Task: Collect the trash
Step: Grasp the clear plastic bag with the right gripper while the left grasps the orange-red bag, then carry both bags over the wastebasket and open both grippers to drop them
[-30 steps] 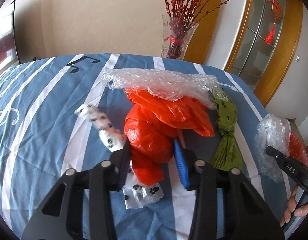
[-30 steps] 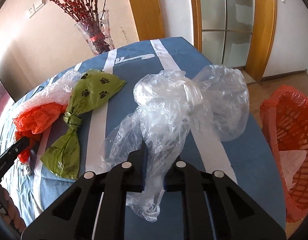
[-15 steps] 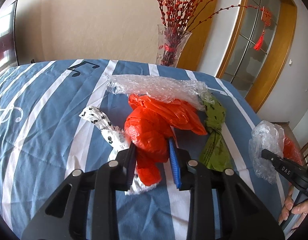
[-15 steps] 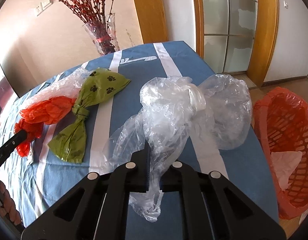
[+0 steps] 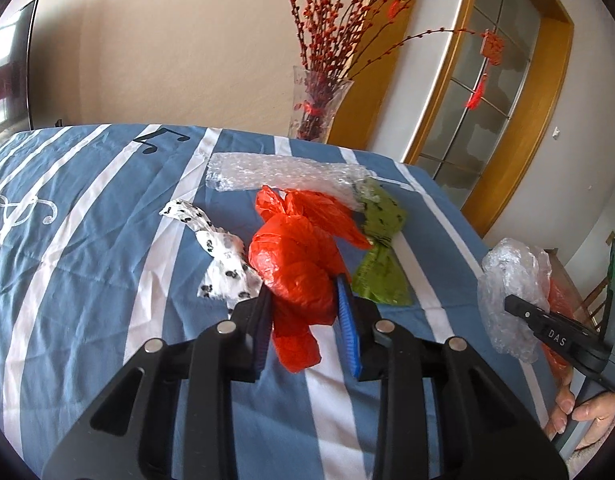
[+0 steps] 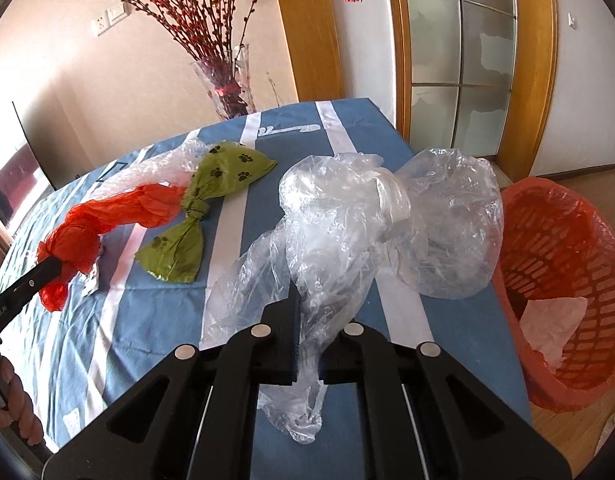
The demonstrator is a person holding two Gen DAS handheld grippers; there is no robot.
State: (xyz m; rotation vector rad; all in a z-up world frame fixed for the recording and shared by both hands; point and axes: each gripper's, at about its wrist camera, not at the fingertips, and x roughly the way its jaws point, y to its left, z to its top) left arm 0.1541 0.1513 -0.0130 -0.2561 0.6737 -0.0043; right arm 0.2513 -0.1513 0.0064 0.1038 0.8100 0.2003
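Trash on the counter came in knotted plastic bags, and both grippers were already loaded, apparently so that two pieces could go to the red basket in one trip. That basket stood on the floor just off the counter's edge, with a pale scrap already inside.

Clenched around the lower lobe of the red bag, the left gripper had its pads pressing in from both sides. The knotted upper end of the red bag trailed back toward the bubble wrap. A white spotted bag lay just beside the red bag, on the side away from the basket, and a green paw-print bag lay on its basket side, both loose on the cloth.

Nearly shut, the right gripper pinched a thin twisted neck of the clear plastic bag, whose bulk billowed ahead of the fingers, between the green bag and the basket.

Both grippers pointed down at a moderate slant over the counter. A person's fingers were wrapped around the right gripper's handle below its body.
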